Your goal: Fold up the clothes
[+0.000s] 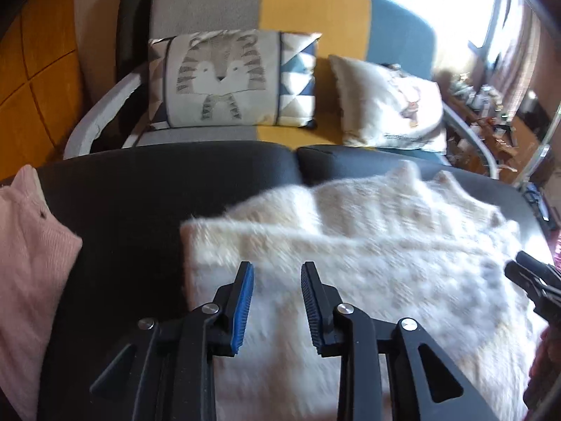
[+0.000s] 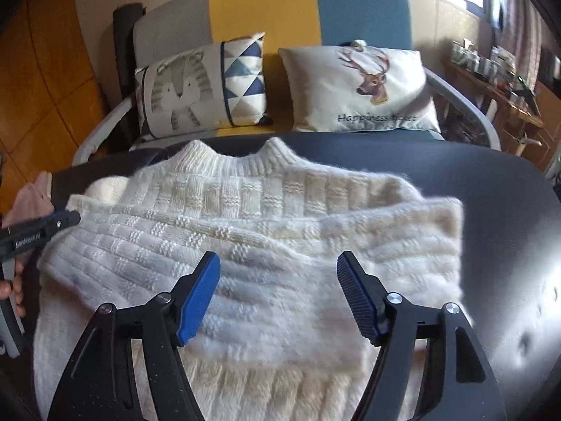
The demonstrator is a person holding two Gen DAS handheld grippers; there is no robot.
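A cream knitted sweater (image 2: 266, 217) lies flat on the black table (image 2: 491, 210), collar toward the far edge, with a folded layer lying across its chest. My right gripper (image 2: 278, 263) hovers over the near middle of the sweater, jaws wide apart and nothing between them. My left gripper (image 1: 277, 270) hangs over the sweater's (image 1: 350, 245) left part, its blue pads a narrow gap apart and holding no cloth. In the right wrist view the left gripper (image 2: 42, 228) shows at the sweater's left edge. The right gripper (image 1: 536, 280) shows at the right rim of the left wrist view.
A pink garment (image 1: 28, 263) lies at the table's left end. Behind the table stands a grey, yellow and blue sofa (image 2: 263, 10) with a tiger cushion (image 2: 196, 87) and a deer cushion (image 2: 357, 87). A cluttered wooden side table (image 2: 498, 80) is at the right.
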